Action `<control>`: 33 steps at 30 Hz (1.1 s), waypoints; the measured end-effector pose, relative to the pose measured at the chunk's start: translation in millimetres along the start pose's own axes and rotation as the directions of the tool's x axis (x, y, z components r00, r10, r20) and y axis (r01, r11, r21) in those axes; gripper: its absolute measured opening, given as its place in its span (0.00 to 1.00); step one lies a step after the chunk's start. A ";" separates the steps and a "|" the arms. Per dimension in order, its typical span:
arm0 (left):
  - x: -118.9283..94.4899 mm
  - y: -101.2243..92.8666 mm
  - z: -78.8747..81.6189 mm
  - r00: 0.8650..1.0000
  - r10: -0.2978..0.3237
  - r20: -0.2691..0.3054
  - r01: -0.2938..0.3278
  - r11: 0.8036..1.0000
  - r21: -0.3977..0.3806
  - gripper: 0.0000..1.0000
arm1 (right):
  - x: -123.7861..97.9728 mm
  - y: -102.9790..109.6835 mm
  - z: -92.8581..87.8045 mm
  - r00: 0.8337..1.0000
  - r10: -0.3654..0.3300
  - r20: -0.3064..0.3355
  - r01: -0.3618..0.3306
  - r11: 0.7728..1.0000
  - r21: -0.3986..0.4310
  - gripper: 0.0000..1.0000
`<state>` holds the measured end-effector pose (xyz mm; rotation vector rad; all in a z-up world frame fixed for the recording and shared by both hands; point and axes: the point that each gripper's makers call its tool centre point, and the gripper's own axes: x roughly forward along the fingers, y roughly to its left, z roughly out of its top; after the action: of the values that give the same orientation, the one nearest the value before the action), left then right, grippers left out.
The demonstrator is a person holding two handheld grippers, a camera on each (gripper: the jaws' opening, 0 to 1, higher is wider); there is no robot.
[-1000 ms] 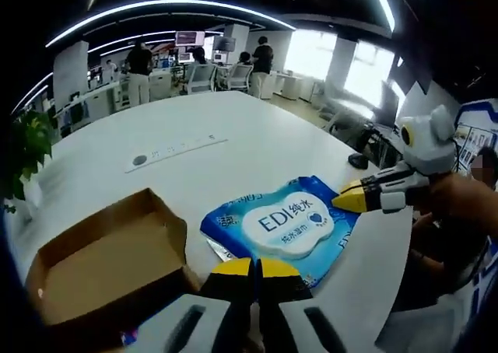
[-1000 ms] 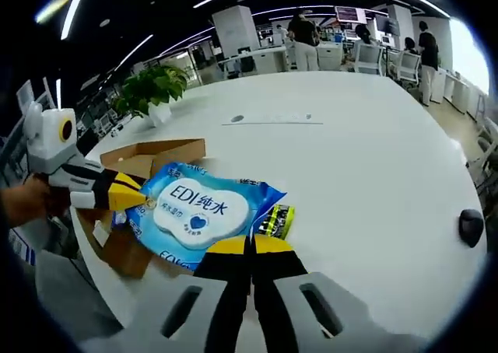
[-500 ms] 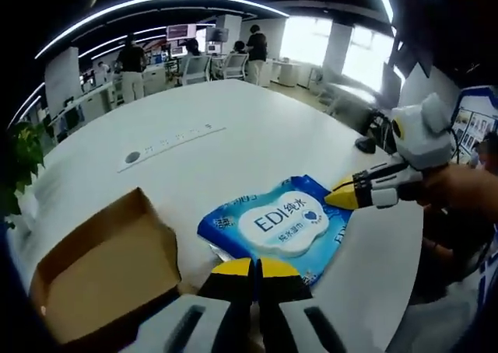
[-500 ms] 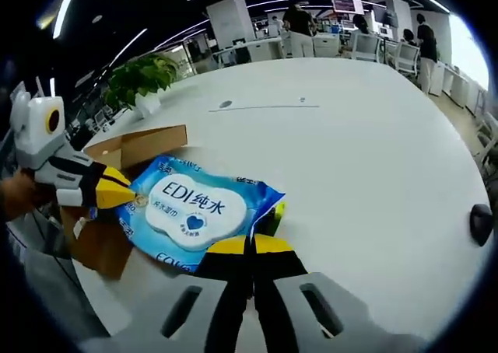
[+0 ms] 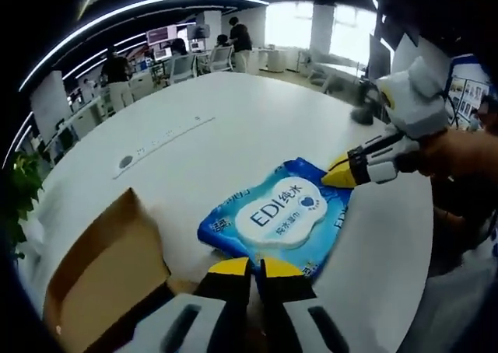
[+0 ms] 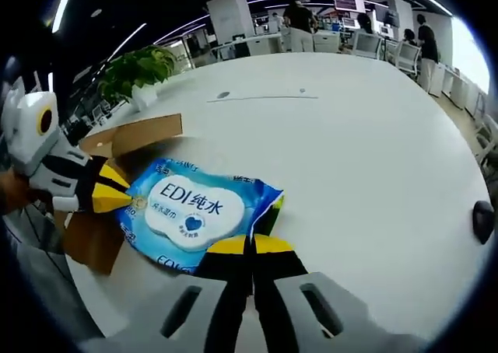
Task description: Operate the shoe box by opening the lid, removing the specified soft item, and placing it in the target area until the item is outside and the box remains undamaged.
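Observation:
A blue wipes pack (image 5: 276, 217) with a white "EDI" label lies flat just over the white table (image 5: 233, 112), to the right of the open brown shoe box (image 5: 101, 275). My left gripper (image 5: 250, 266) is shut on the pack's near edge. My right gripper (image 5: 336, 177) comes in from the right and pinches the pack's far corner. In the right gripper view, the pack (image 6: 191, 213) stretches between my right gripper (image 6: 250, 246), shut on its corner, and my left gripper (image 6: 115, 200) at its left edge. The box (image 6: 128, 135) sits behind and left.
A small yellow-green item (image 6: 278, 204) peeks out under the pack's corner. There is a potted plant (image 6: 136, 69) at the table's far left, a black mouse (image 6: 484, 221) at its right edge and a cable strip (image 6: 261, 98) mid-table. People and desks stand far behind.
Both grippers, still shut on the pack, have carried it off the box's edge and out over the table. The box has stayed put.

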<state>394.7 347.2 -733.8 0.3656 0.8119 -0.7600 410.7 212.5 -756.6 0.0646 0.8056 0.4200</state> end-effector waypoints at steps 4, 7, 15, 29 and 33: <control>-5.0 -2.7 1.6 1.000 0.006 0.016 -0.006 1.000 0.025 0.11 | -0.8 0.1 0.0 1.000 -0.011 0.008 0.011 1.000 -0.013 0.00; -10.4 -2.9 3.2 0.999 0.004 0.036 -0.004 1.000 0.015 0.15 | -2.0 0.2 0.8 1.000 -0.017 0.021 0.017 1.000 -0.025 0.00; -28.1 1.7 8.0 0.997 0.014 0.081 -0.012 1.000 -0.015 0.20 | -10.4 -1.9 4.6 0.998 -0.031 0.050 0.034 0.998 -0.055 0.05; -64.2 14.4 0.1 0.987 0.037 0.156 -0.020 0.993 -0.113 0.27 | -38.6 11.0 7.7 0.998 -0.021 0.067 0.031 0.988 -0.152 0.17; -76.2 22.7 -3.8 0.983 0.049 0.177 -0.024 0.990 -0.140 0.28 | -47.2 17.7 12.2 0.997 -0.012 0.080 0.024 0.988 -0.154 0.18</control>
<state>375.1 400.4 -677.8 0.1849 0.6812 -0.6878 384.3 211.7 -712.0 -0.0704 0.6929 0.4588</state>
